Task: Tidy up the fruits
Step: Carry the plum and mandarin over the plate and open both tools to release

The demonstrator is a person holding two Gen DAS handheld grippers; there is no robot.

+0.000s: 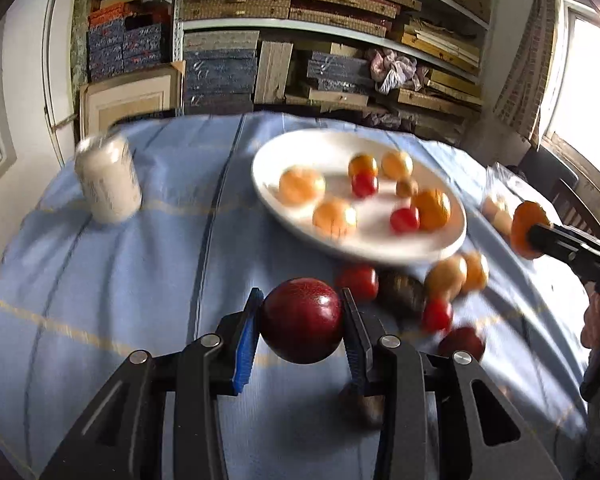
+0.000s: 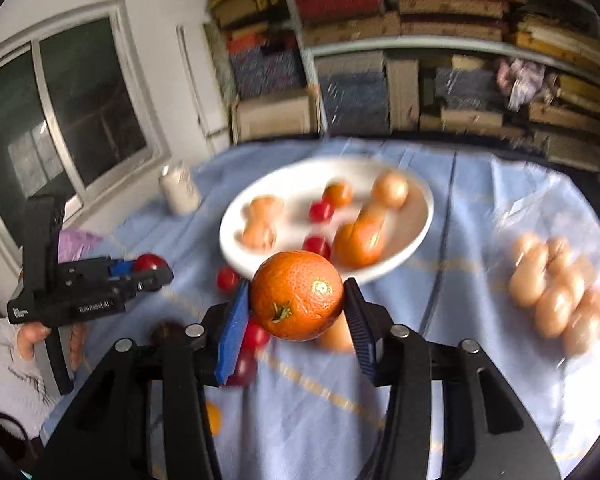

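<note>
My left gripper (image 1: 302, 320) is shut on a dark red round fruit (image 1: 302, 320), held above the blue cloth in front of a white plate (image 1: 284, 148). In the right wrist view this gripper (image 2: 156, 268) shows at the left with the red fruit (image 2: 150, 261) at its tip. My right gripper (image 2: 298, 300) is shut on an orange (image 2: 298, 294) near the plate's (image 2: 416, 216) front rim; the left wrist view shows that orange (image 1: 526, 232) at the right. The plate holds several oranges and small red tomatoes. More fruit (image 1: 444, 276) lies loose on the cloth.
A white can (image 1: 108, 180) stands on the left of the cloth, seen also as the can (image 2: 180, 192) beyond the left gripper. A clear bag of pale round fruits (image 2: 556, 288) lies at the right. Shelves of stacked boxes (image 1: 324, 40) stand behind the table. A person's hand (image 2: 32, 336) holds the left gripper.
</note>
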